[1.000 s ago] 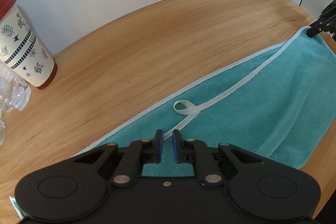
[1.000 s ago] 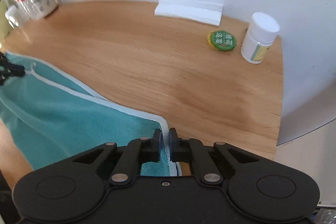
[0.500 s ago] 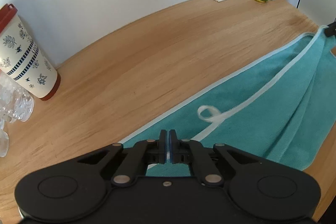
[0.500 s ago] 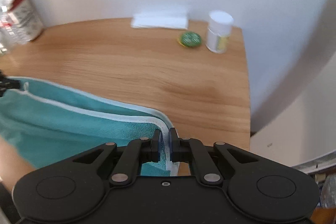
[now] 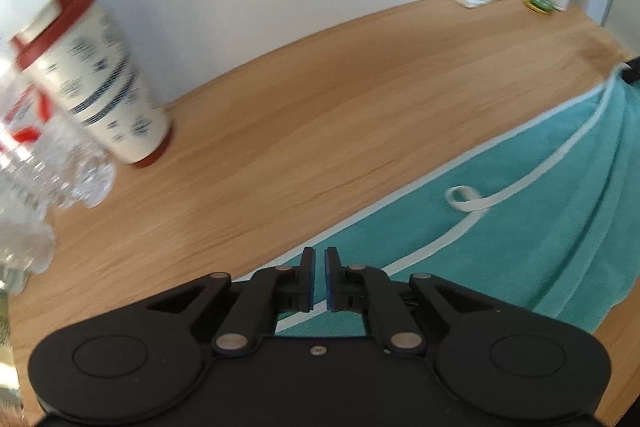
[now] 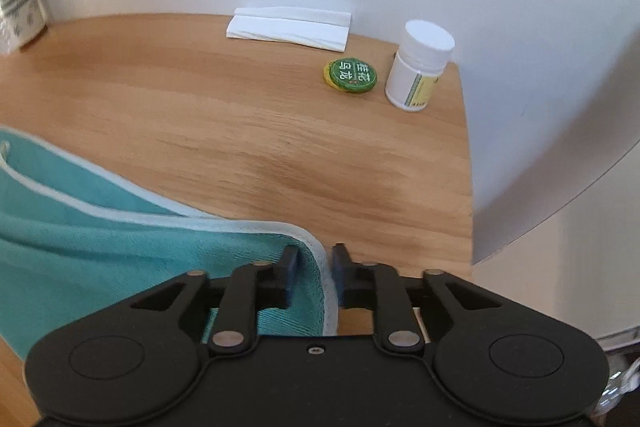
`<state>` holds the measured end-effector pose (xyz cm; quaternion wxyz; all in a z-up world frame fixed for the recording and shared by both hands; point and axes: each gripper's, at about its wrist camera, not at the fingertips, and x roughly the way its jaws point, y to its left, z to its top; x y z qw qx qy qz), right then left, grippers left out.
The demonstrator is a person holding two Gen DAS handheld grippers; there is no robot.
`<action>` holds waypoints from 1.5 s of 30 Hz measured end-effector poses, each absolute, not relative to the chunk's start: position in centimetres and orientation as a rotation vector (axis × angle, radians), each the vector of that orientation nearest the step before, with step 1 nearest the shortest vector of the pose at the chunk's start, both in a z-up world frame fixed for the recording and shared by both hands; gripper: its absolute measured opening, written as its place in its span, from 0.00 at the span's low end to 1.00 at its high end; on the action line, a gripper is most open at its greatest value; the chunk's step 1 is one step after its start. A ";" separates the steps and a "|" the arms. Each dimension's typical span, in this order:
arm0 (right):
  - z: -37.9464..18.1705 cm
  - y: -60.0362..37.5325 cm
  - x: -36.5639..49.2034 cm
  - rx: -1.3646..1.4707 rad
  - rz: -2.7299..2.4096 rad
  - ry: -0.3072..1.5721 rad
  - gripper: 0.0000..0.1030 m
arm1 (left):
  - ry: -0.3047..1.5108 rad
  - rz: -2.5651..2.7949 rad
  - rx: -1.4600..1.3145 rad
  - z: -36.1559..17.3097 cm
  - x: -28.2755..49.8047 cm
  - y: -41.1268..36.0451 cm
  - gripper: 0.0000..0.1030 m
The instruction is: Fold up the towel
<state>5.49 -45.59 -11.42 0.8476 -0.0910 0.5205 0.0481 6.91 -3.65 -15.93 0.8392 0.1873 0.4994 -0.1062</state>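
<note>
both of my tongs sit at six o'clock in their own views. on my left gripper (image 5: 319,277) the blue-faced jaws stand a narrow slit apart, with the white trim of the teal towel (image 5: 520,239) running under that slit; i cannot tell whether they pinch it. my right gripper (image 6: 314,275) is spread, jaws clearly apart, and the towel's white-edged corner lies loose in the gap without being squeezed.

the towel lies doubled on the wooden table (image 5: 320,99), filling the four o'clock part of the left view and the eight o'clock part of the right view. only the left view shows its hanging loop (image 5: 464,197) plainly, at about three o'clock, and the red-lidded patterned cup (image 5: 96,75) at ten o'clock with blurred clear plastic bottles (image 5: 48,179) beside it at nine.

the right view gives what the left shows only tiny at one o'clock: a folded white napkin (image 6: 290,29) at twelve, a round green tin (image 6: 351,75) just beside a white pill bottle (image 6: 420,67) at one.
</note>
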 end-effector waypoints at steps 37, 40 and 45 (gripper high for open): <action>-11.3 -27.7 7.8 -0.405 0.634 1.266 0.09 | 1.101 -0.687 0.611 -17.4 6.6 0.6 0.03; -10.7 -27.5 7.5 -0.404 0.609 1.253 0.08 | 1.074 -0.675 0.642 -17.4 6.1 0.3 0.01; -9.6 -28.1 6.9 -0.352 0.563 1.217 0.08 | 1.043 -0.635 0.633 -16.9 6.2 0.6 0.01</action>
